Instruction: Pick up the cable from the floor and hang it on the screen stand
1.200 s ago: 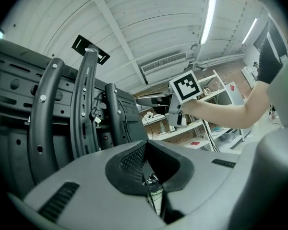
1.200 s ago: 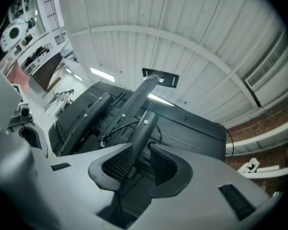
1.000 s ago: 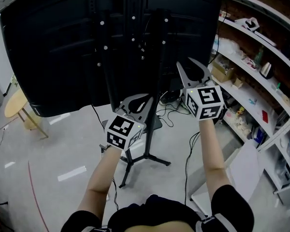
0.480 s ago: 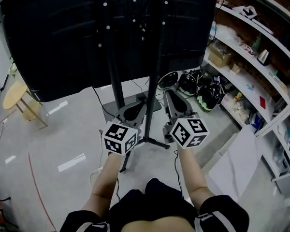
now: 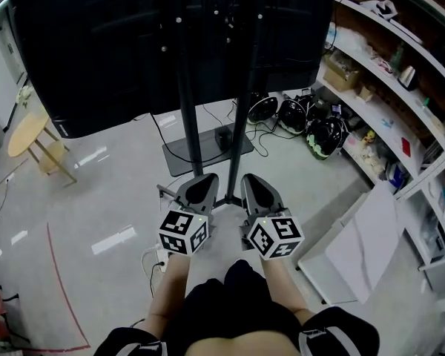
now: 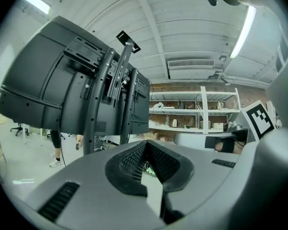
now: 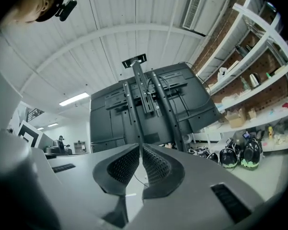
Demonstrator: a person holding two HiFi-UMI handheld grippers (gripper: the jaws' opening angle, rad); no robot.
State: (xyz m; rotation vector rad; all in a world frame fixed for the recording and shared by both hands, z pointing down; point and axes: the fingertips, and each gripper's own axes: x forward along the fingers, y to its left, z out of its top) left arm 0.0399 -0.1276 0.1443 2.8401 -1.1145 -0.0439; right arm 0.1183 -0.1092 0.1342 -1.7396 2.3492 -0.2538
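Before screen stand [image 5: 189, 117], right gripper [image 5: 251, 179] jaws closing, empty.

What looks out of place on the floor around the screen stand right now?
Nothing looks damaged or spilled, but the floor is untidy. Loose black cables trail from the screen stand's base plate toward helmets left on the floor by the shelves, and what looks like a white power strip lies apart, nearer the camera.

Closed left gripper [image 6: 146, 143] (seemingly empty)
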